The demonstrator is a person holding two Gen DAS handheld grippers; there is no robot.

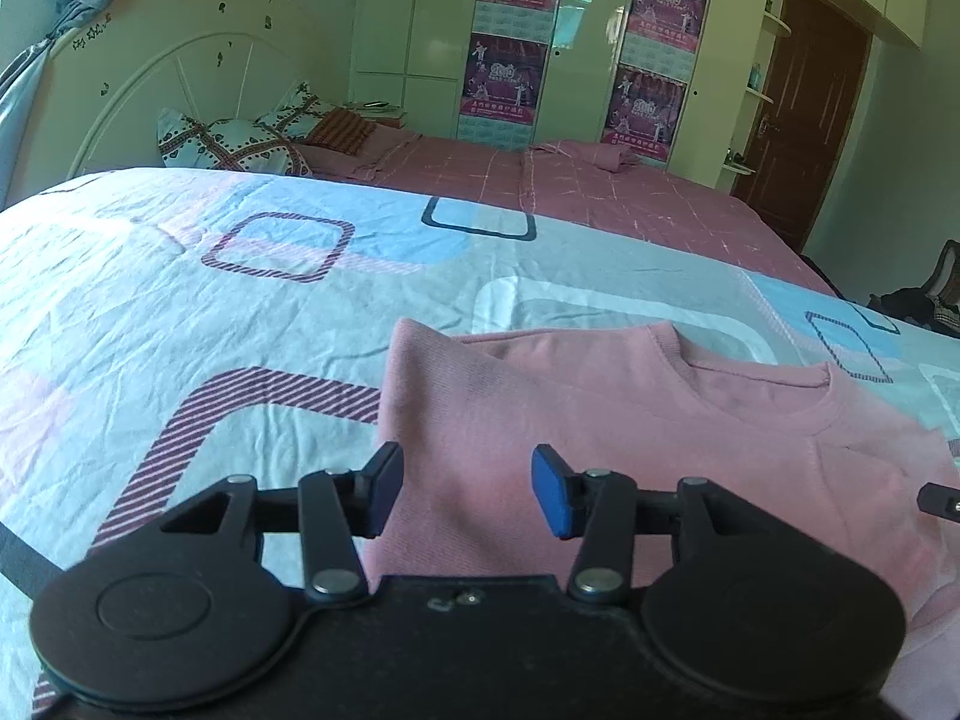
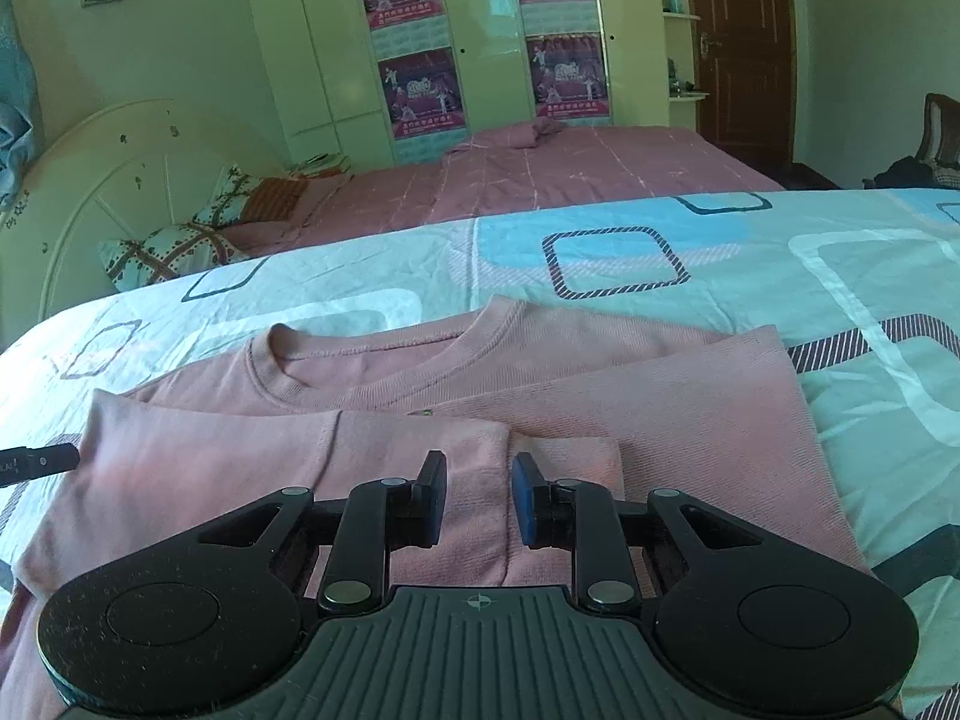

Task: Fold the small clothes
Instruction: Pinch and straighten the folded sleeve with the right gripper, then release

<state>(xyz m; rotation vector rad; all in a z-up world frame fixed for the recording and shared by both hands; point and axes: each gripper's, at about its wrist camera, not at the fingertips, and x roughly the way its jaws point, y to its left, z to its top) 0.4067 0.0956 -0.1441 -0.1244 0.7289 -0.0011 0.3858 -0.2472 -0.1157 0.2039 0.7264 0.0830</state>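
A pink sweater (image 1: 630, 420) lies flat on the patterned bedsheet (image 1: 180, 300), neckline away from me. In the right wrist view the sweater (image 2: 600, 384) has both sleeves folded in across its body. My left gripper (image 1: 468, 492) hovers over the sweater's left edge, open, with nothing between its pads. My right gripper (image 2: 480, 495) hangs over the folded sleeve cuffs, open by a narrow gap, and the cloth lies beneath it, not pinched. The right gripper's tip (image 1: 939, 501) shows at the left view's right edge. The left gripper's tip (image 2: 42, 459) shows at the right view's left edge.
Beyond the sheet (image 2: 750, 252) lies pink bedding (image 1: 600, 192), with pillows (image 1: 228, 144) against a white headboard (image 1: 180, 72). A wardrobe with posters (image 2: 420, 90) and a brown door (image 2: 738, 48) stand behind. A chair with dark items (image 1: 936, 294) is at far right.
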